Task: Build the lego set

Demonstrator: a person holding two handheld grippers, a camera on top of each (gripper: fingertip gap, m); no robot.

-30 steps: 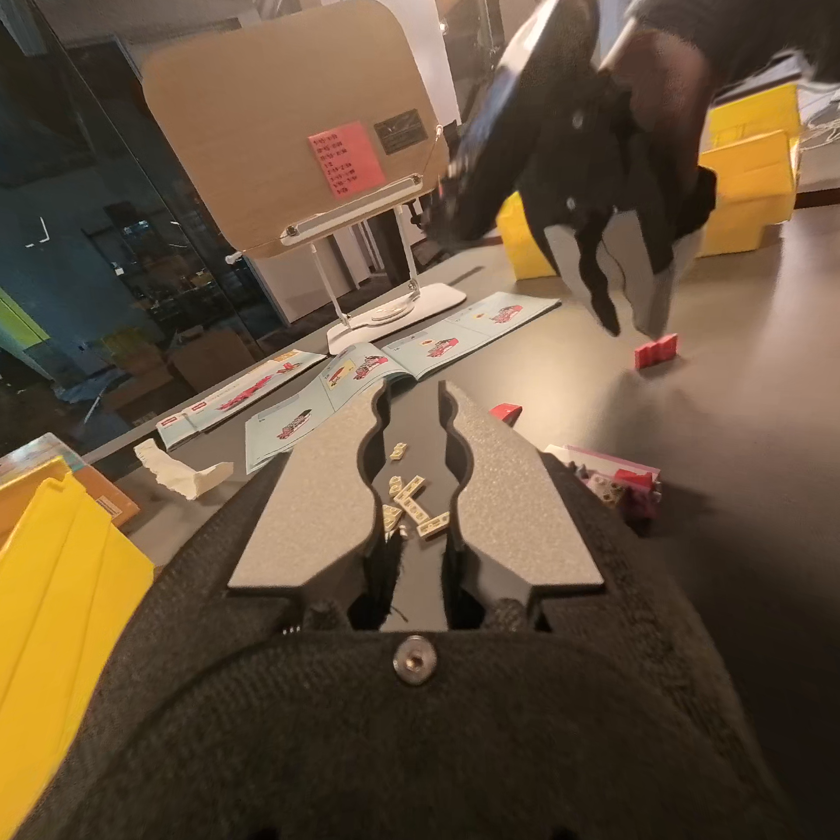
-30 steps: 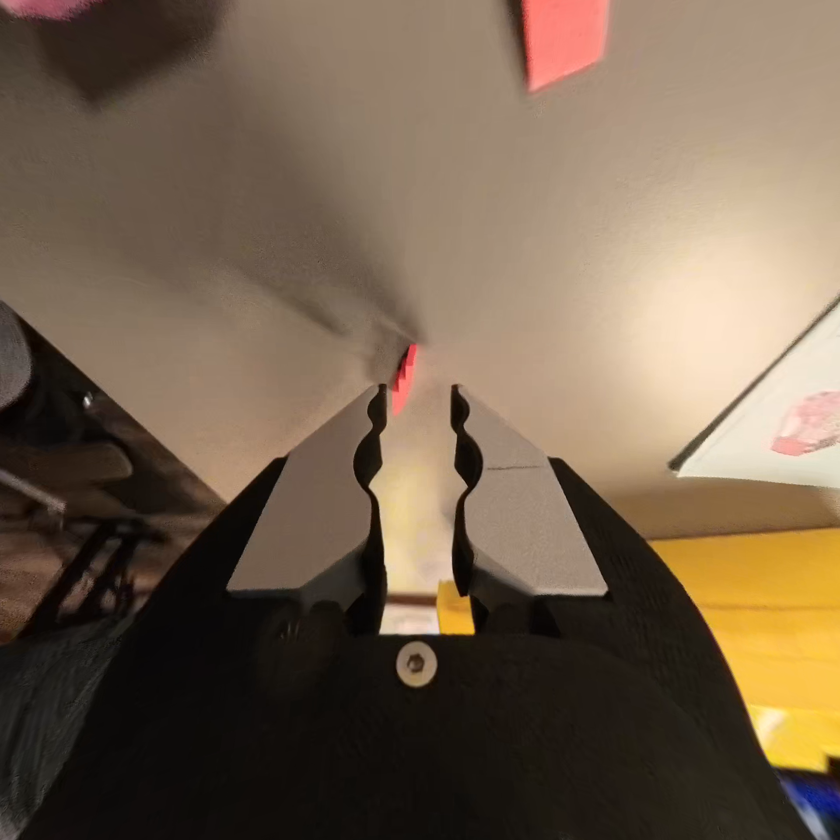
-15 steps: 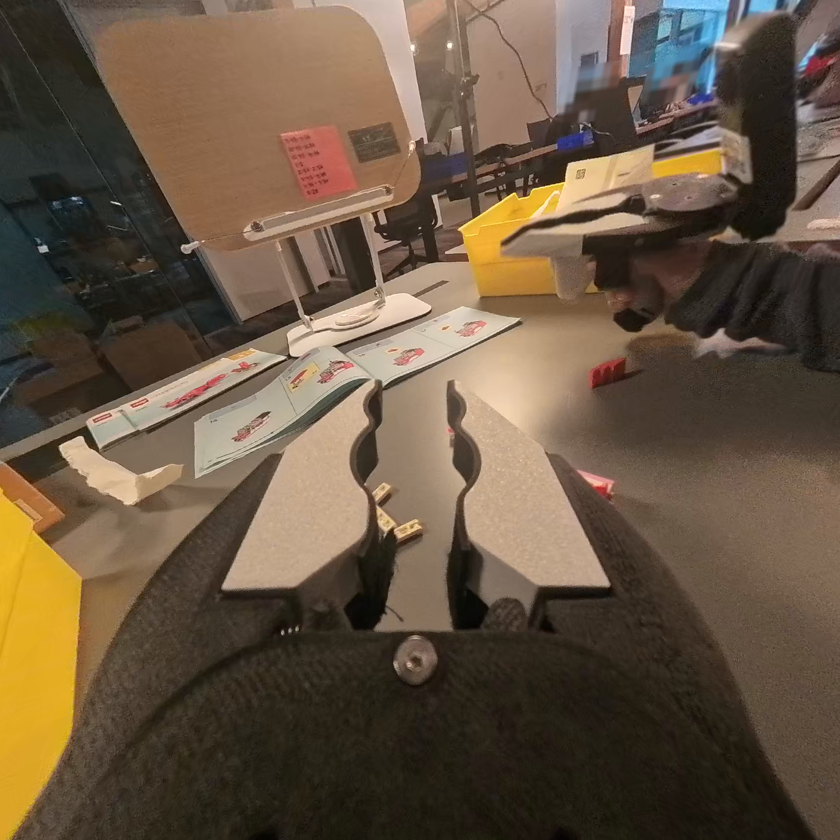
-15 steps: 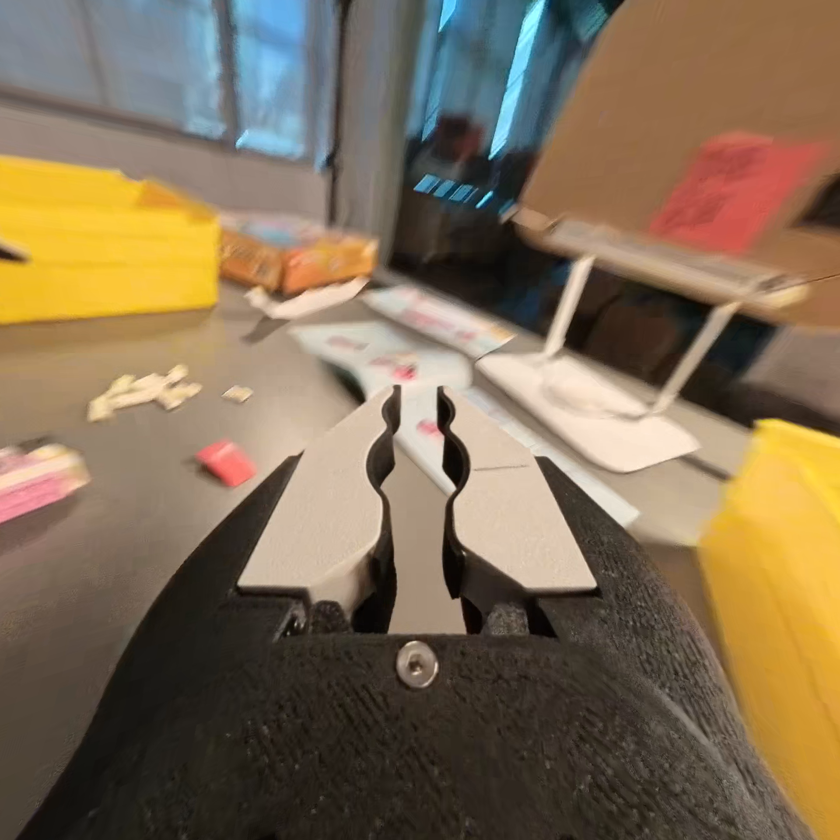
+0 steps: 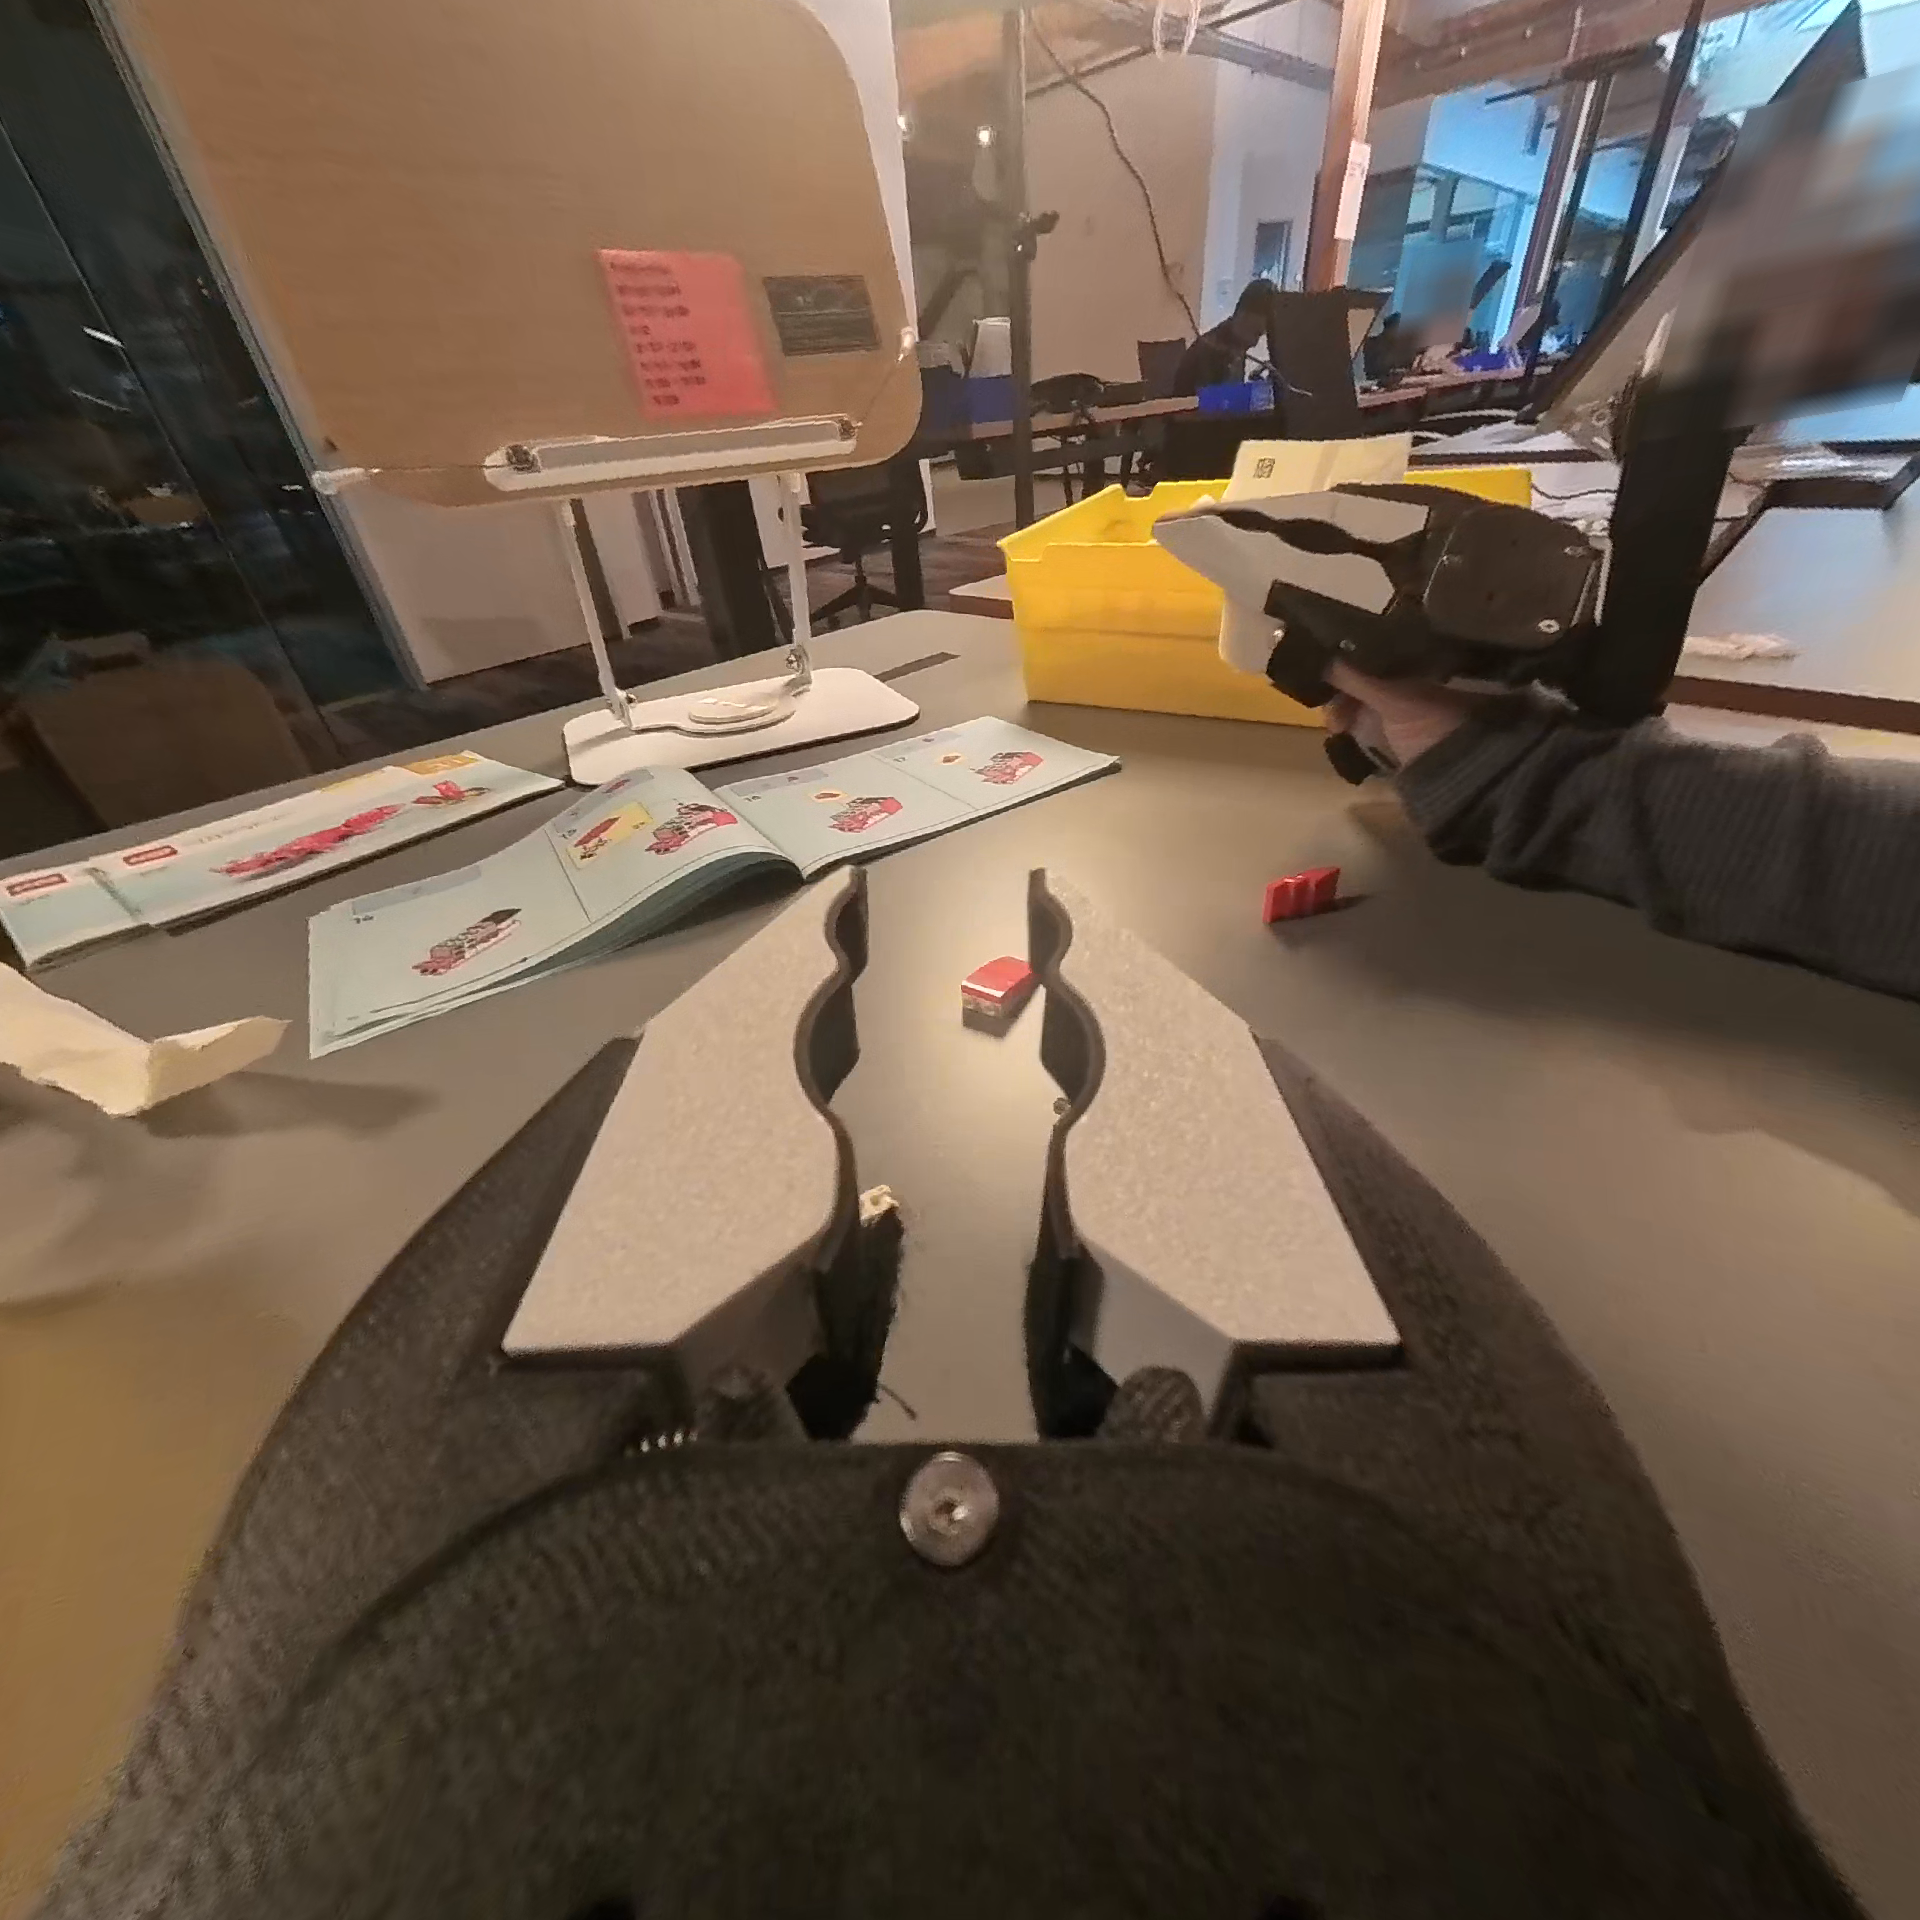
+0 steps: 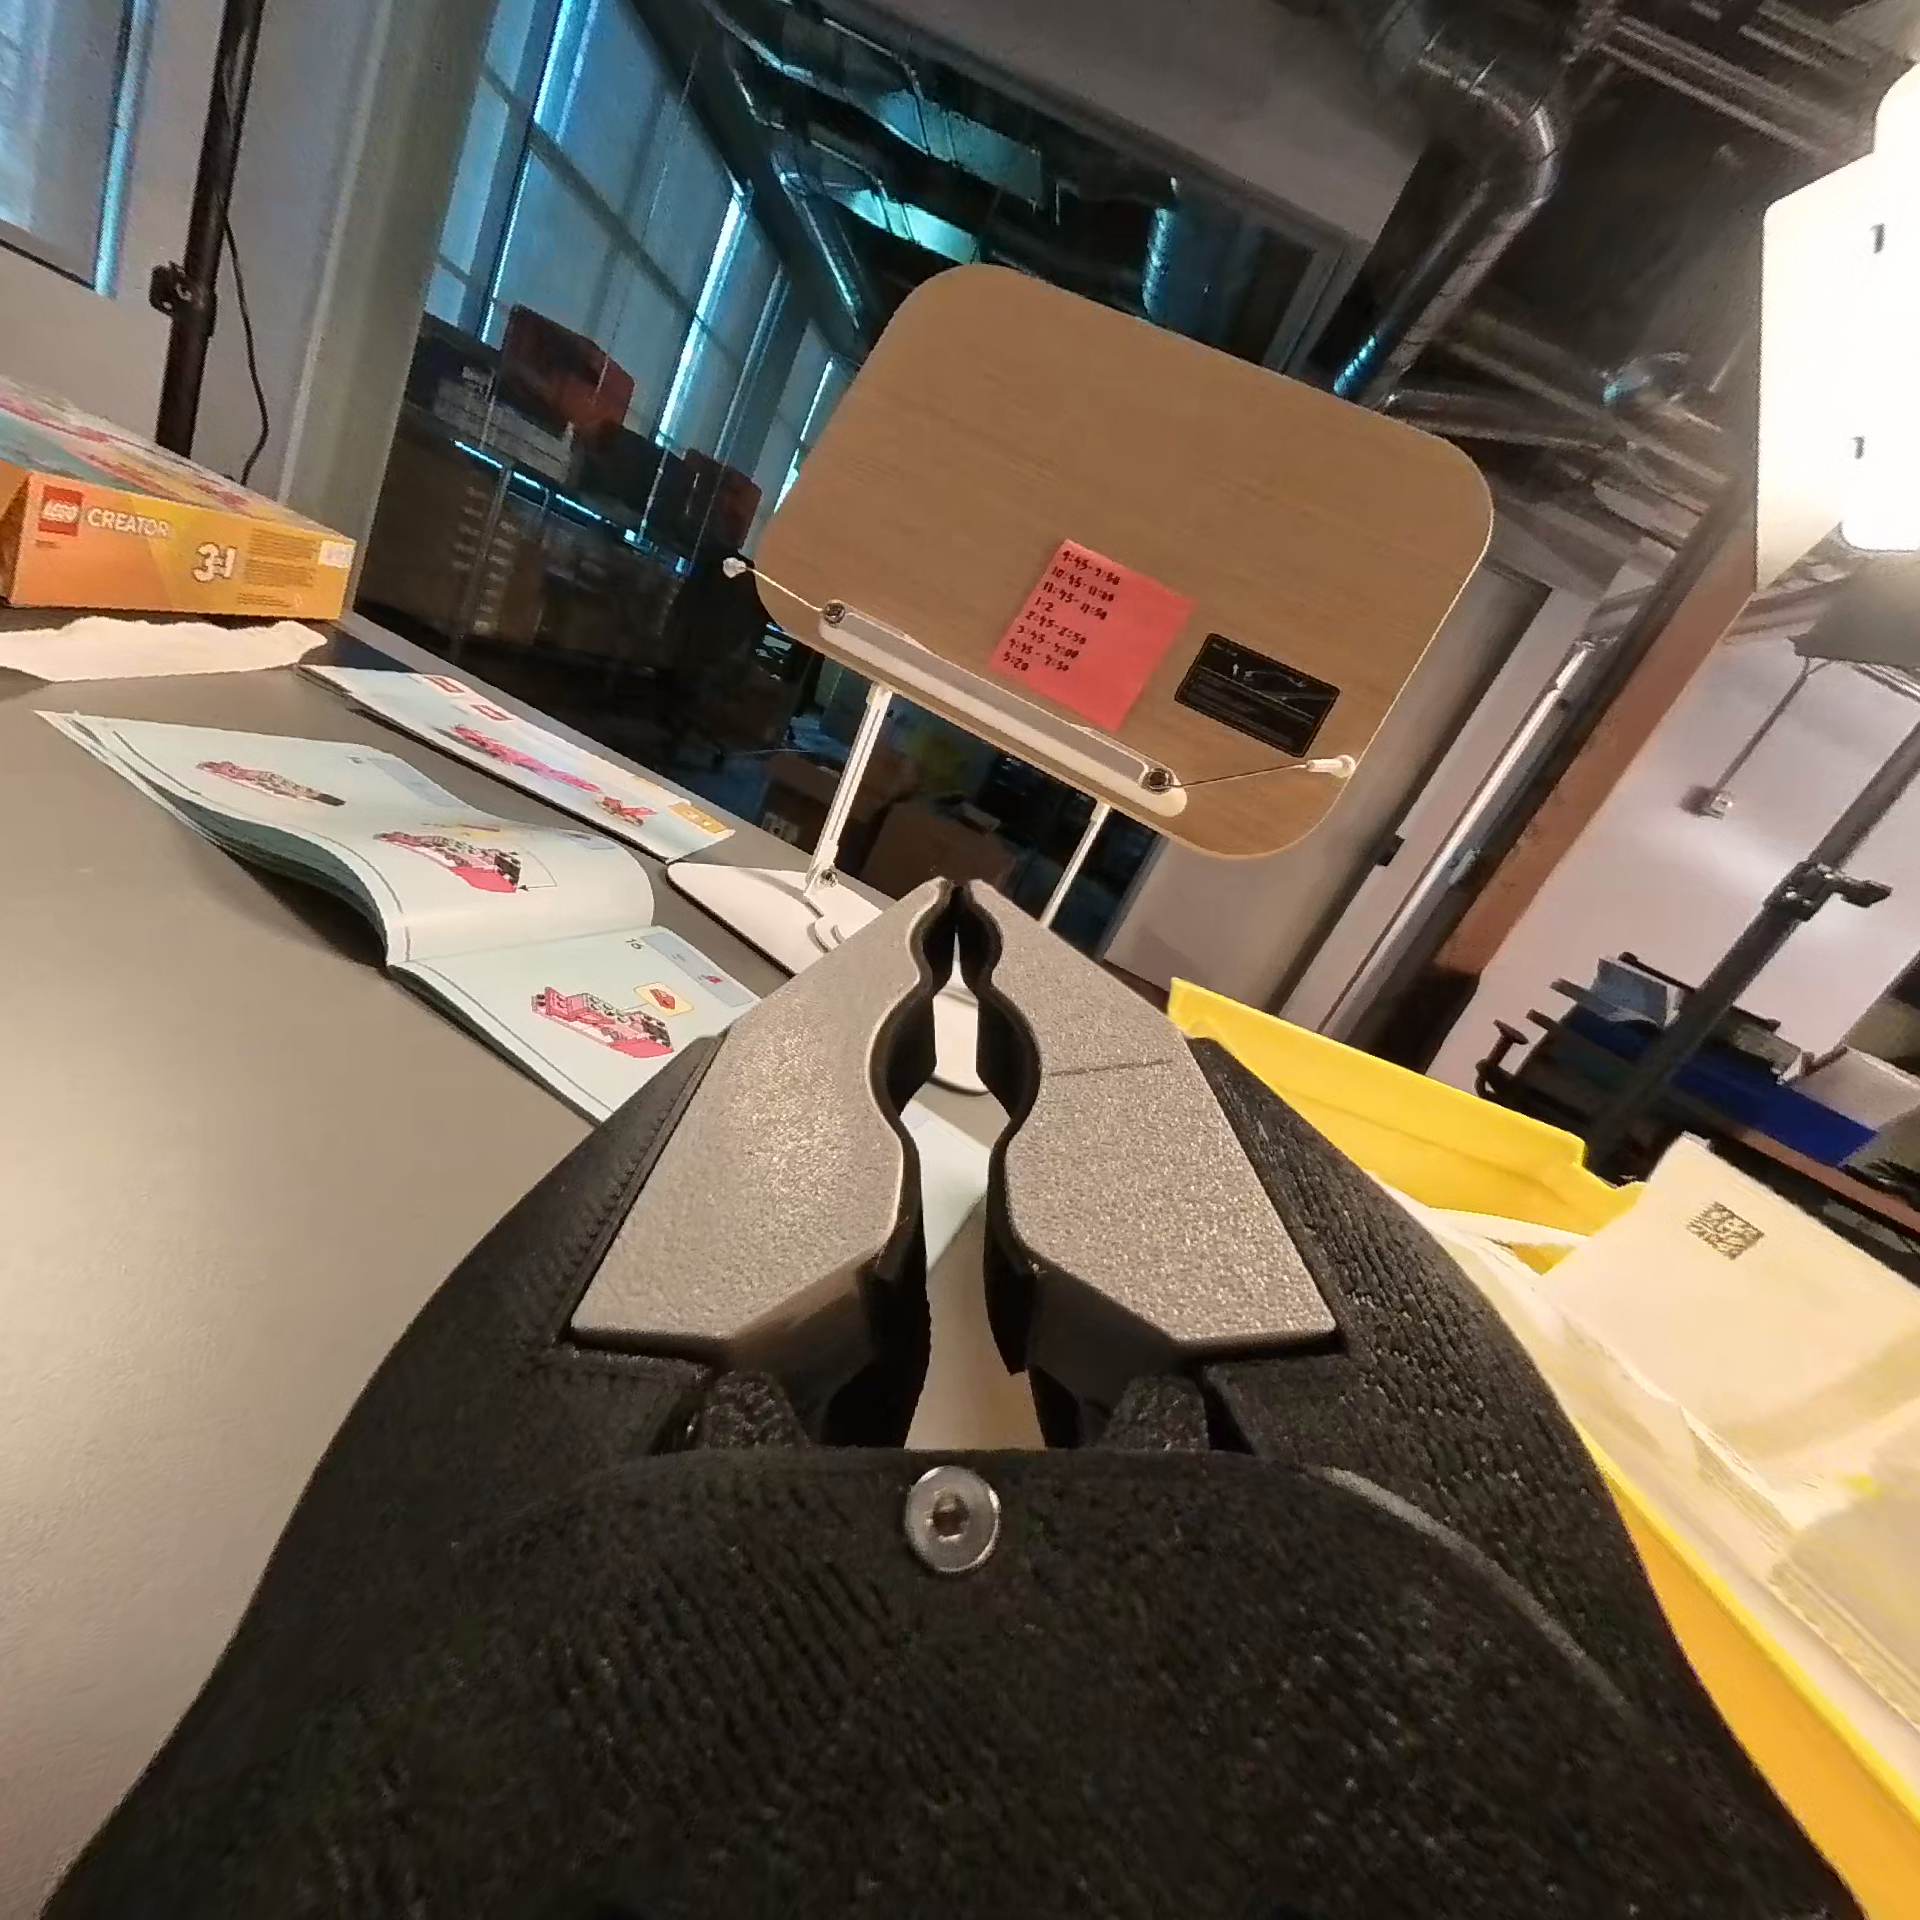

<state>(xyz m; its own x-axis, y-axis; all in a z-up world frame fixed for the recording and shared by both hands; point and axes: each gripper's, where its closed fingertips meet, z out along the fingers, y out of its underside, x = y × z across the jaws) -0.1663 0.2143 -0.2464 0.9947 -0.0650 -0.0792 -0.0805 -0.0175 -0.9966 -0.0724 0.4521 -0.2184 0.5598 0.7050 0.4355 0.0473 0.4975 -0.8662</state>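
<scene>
Since a second ago your right gripper (image 6: 951,896) has swung up off the table (image 5: 1558,1143), away from the red brick (image 5: 1301,896) it hung over, and clenched: its fingertips now meet on nothing. It is held in the air over the near edge of the yellow bin (image 5: 1101,613), aimed at the book stand (image 6: 1091,561). Your left gripper (image 5: 945,914) has widened a little and stays released, nothing between the pads. It has moved forward: the tan pieces that showed between its fingers are gone from view, bar a pale speck at the left finger's base, probably one of them, too small to tell.

A small red block (image 5: 995,982) lies on the table beyond the left fingertips, seen through the gap, close to the right finger (image 5: 1164,1122) but not touched. The red brick sits farther right, well apart from both grippers, below your sleeve (image 5: 1662,831).

Around: open booklet (image 5: 644,862) just ahead of the left gripper, a second booklet (image 5: 260,842) left of it, torn paper (image 5: 125,1049) at the far left. An orange box (image 6: 156,551) lies at the table's far edge. The stand's base (image 5: 727,717) is behind the booklets. White paper packs (image 6: 1714,1351) fill the bin beside the right gripper.
</scene>
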